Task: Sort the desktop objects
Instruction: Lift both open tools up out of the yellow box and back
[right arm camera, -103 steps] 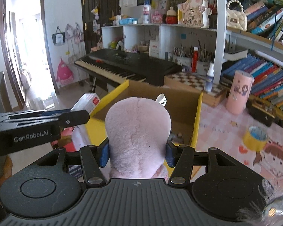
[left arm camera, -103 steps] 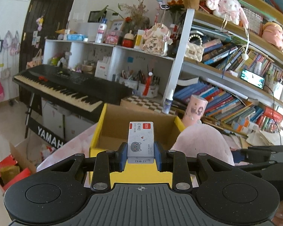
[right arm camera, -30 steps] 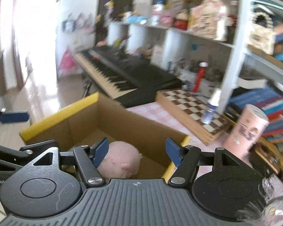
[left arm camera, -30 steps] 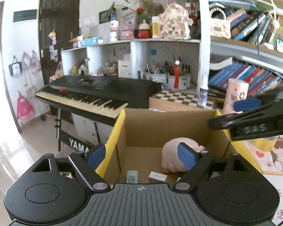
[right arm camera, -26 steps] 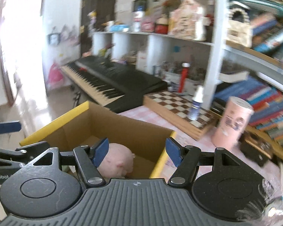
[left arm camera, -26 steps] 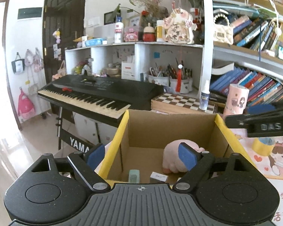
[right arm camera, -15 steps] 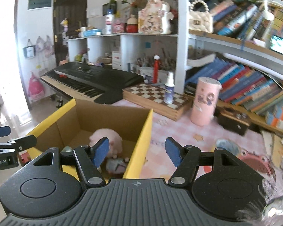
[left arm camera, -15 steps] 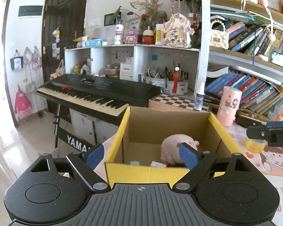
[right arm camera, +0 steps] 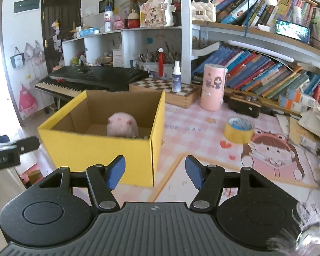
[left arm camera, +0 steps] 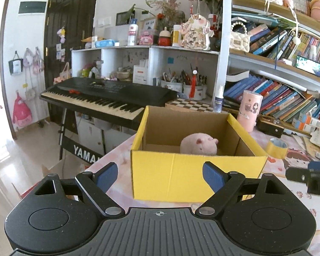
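Now both tongs are empty with their jaws spread wide: the left tongs [left arm camera: 160, 173] face the near wall of the yellow box [left arm camera: 194, 177] squarely, and the right tongs [right arm camera: 155, 171] hang off the box's near right corner. A pink plush [right arm camera: 122, 127] sits inside the box, ahead of both. Still out on the desk [right arm camera: 202, 149] is a yellow tape roll [right arm camera: 238, 131], ahead and to the right of the right tongs, well clear of the box. That roll looks like the next pick, and the right tongs are the better placed. A sound approach would be to swing right, come down over the roll with the jaws kept wide, and straddle one side of the ring, one finger inside and one outside. The pink cylinder [right arm camera: 213, 88] beyond it deserves a wide berth.
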`<state>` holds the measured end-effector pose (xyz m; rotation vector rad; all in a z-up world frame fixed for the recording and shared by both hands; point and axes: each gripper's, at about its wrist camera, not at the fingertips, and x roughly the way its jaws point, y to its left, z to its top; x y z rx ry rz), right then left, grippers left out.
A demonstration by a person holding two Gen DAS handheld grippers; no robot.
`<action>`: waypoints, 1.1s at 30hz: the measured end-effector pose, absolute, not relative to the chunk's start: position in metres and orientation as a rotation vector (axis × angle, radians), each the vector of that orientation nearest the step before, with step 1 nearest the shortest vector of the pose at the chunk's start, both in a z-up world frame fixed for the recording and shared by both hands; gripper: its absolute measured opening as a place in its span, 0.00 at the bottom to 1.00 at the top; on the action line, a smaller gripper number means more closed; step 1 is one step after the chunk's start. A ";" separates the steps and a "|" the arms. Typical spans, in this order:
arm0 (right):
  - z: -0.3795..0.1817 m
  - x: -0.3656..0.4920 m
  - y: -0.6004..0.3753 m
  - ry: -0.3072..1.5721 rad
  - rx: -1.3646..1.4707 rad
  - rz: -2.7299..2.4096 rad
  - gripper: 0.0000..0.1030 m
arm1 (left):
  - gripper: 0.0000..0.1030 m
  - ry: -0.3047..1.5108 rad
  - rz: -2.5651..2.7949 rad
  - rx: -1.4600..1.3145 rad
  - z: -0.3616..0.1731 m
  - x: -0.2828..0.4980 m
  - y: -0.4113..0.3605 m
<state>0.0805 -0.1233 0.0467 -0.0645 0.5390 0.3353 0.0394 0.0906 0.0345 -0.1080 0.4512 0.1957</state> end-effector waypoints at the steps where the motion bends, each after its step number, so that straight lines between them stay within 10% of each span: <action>1: 0.045 0.075 -0.123 0.541 -0.066 0.332 0.58 | 0.86 0.450 0.196 -0.110 0.034 0.036 0.091; 33: 0.005 -0.015 -0.125 0.673 -0.112 0.325 0.58 | 0.90 0.602 0.043 -0.043 -0.002 -0.021 0.054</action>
